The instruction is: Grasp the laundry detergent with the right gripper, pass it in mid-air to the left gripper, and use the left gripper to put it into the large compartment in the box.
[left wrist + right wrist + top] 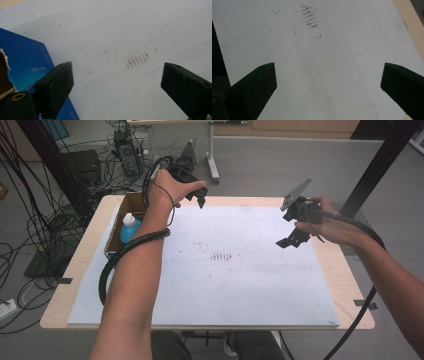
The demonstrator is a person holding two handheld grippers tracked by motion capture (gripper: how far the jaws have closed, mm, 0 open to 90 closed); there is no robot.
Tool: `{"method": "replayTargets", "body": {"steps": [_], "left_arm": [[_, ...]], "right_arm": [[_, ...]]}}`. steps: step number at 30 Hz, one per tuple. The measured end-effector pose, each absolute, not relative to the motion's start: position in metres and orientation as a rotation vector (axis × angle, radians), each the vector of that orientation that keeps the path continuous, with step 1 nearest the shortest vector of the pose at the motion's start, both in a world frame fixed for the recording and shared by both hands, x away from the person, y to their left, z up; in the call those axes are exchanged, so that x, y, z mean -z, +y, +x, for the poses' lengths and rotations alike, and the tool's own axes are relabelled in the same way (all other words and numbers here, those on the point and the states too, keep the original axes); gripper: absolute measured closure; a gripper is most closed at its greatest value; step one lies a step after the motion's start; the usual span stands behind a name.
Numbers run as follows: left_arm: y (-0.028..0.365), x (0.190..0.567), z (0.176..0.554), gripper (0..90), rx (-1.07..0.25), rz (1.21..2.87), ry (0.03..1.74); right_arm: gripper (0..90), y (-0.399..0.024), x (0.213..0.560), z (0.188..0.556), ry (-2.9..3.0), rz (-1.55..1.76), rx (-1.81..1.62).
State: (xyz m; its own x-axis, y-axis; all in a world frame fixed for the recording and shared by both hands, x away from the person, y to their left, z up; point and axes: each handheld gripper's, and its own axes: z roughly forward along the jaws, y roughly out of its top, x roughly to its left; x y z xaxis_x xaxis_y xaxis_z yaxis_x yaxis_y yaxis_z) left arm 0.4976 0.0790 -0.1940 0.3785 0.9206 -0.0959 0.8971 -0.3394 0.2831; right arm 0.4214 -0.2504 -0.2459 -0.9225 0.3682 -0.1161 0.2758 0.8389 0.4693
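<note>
Bottle (130,227) sits in its box (131,201), maybe untouched; my left fingers (53,82) and right fingers (254,87) hang spread, holding nothing.

White sheet, pale wood, black jaws, blue box

The flat white sheet (240,285) on the pale wooden desk (345,270) bears rows of short brown smudge marks (222,256) and thin blue pen outlines. Both handheld grippers, left (201,199) and right (285,242), have black jaws. The brown cardboard box (131,202), blue-printed outside, holds a blue bottle with a white cap (130,227).
</note>
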Motion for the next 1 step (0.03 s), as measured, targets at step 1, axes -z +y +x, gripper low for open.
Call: {"method": "replayTargets", "body": {"steps": [1], "left_arm": [[0.0788,0.1941,0.4974,11.6,-0.117,2.357,1.598]], "right_arm": [[0.4,-0.2504,0.2461,0.4213,2.816,0.502,-0.676]]}}
